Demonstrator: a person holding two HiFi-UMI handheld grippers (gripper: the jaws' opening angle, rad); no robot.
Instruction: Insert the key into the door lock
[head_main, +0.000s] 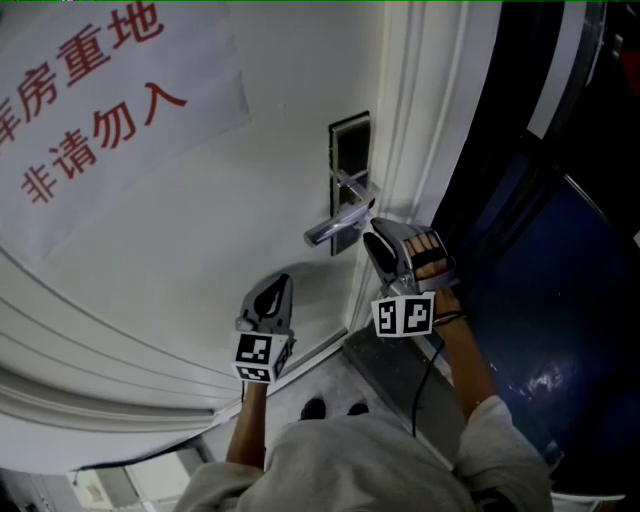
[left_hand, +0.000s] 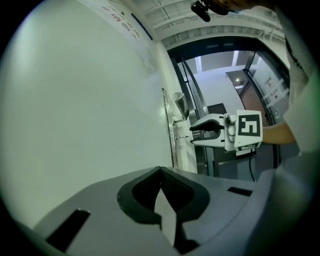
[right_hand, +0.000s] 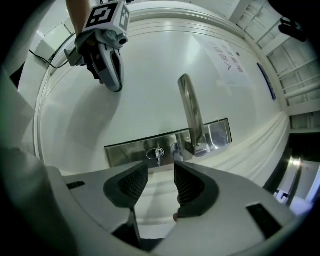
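On the white door (head_main: 200, 230) a steel lock plate (right_hand: 127, 149) carries a lever handle (right_hand: 191, 112). A small key (right_hand: 158, 154) sticks out of the keyhole in that plate. My right gripper (right_hand: 161, 172) stands open just short of the key, and nothing is between its pads. In the head view the right gripper (head_main: 383, 250) is below the handle (head_main: 335, 225). My left gripper (head_main: 270, 300) hovers by the door panel, left of the lock, shut and empty. In its own view the left gripper (left_hand: 161, 172) points along the door toward the right gripper (left_hand: 197, 135).
A paper sign (head_main: 90, 100) with red characters hangs on the door at upper left. The white door frame (head_main: 420, 120) runs beside the lock. Right of the frame is a dark blue floor (head_main: 560, 330). The person's shoes (head_main: 335, 408) show below.
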